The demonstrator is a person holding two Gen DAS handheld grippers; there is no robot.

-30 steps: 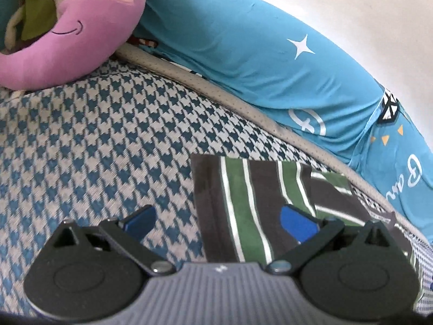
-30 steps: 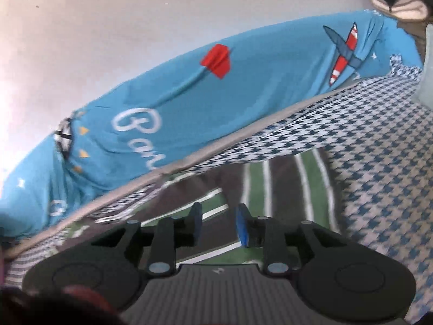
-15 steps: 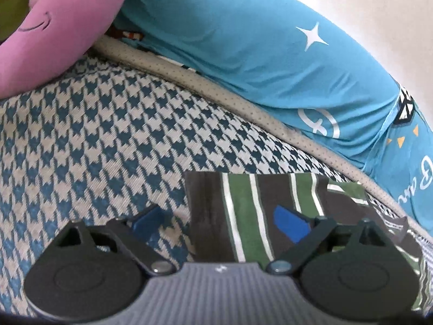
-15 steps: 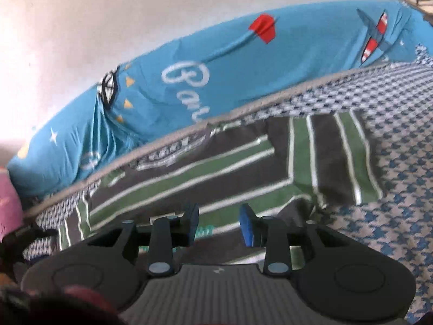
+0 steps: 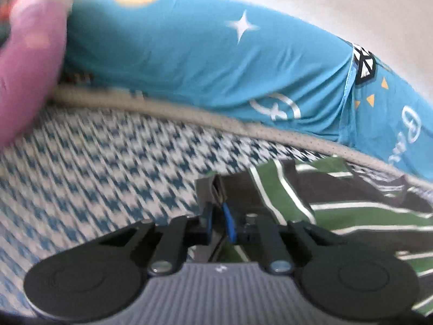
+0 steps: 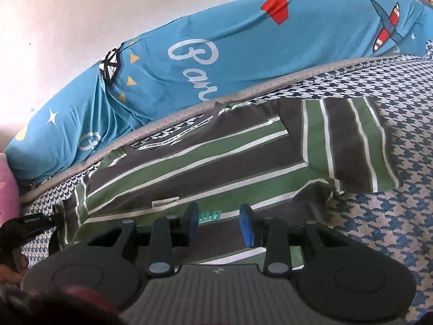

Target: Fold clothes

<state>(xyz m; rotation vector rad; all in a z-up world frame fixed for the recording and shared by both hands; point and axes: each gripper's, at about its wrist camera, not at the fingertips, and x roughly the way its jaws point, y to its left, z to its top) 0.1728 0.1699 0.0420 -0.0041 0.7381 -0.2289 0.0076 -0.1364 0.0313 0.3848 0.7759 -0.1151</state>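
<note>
Left gripper pinches the sleeve edge of the striped shirt lying flat on the checked bed cover, while right gripper hangs over the shirt with its fingers apart.

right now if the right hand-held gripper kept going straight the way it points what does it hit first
Probably the striped shirt: the right hand-held gripper is open, with the shirt's body filling the view past its fingers. Beyond it lie the mattress edge and the blue bolster. Depth is unclear.
</note>
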